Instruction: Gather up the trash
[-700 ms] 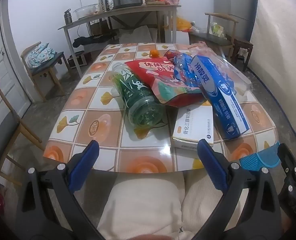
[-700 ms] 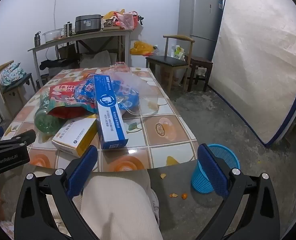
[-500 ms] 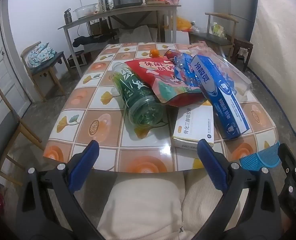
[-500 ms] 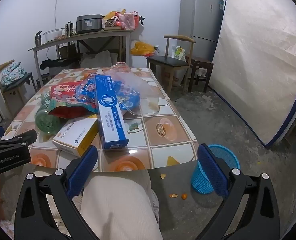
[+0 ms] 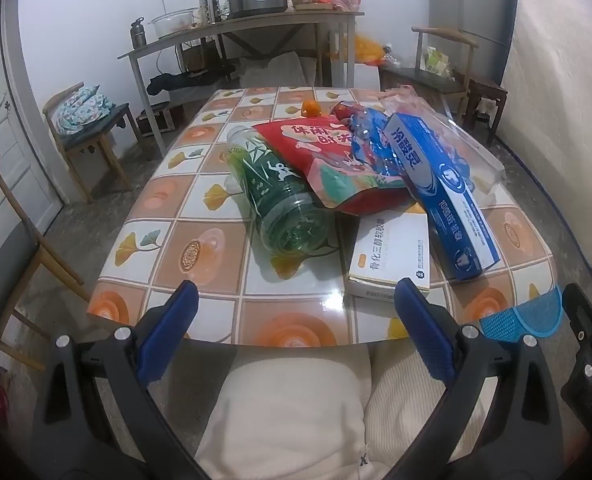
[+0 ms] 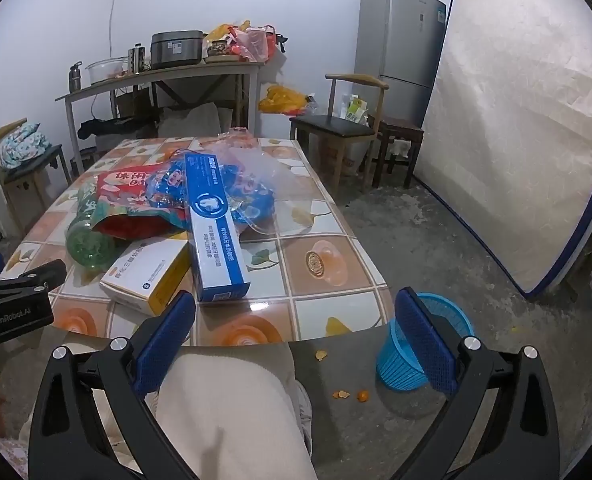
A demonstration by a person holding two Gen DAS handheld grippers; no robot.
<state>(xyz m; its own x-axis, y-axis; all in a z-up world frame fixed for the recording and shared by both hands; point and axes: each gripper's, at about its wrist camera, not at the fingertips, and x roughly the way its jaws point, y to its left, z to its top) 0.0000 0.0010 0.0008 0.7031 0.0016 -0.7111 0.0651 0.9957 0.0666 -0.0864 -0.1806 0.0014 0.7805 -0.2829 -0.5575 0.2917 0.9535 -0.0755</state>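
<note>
Trash lies piled on the tiled table (image 5: pixel 200 256): a green plastic bottle (image 5: pixel 280 196) on its side, a red snack bag (image 5: pixel 327 160), a long blue toothpaste box (image 5: pixel 439 192), a white and yellow box (image 5: pixel 391 252), blue wrappers (image 5: pixel 369 140) and clear plastic (image 6: pixel 264 168). A blue mesh waste basket (image 6: pixel 419 356) stands on the floor right of the table. My left gripper (image 5: pixel 296 332) is open and empty before the table's near edge. My right gripper (image 6: pixel 296 340) is open and empty, with the toothpaste box (image 6: pixel 214 224) ahead to the left.
A small orange (image 5: pixel 309 108) sits at the table's far end. Wooden chairs (image 5: pixel 92 128) stand to the left, another chair (image 6: pixel 343 128) to the right. A side table (image 6: pixel 160 80), a fridge (image 6: pixel 395 40) and a leaning mattress (image 6: pixel 515 128) line the walls. Peel scraps (image 6: pixel 349 394) lie on the floor.
Both views have shifted very slightly. Nothing on the table has moved, and both grippers stay open.
</note>
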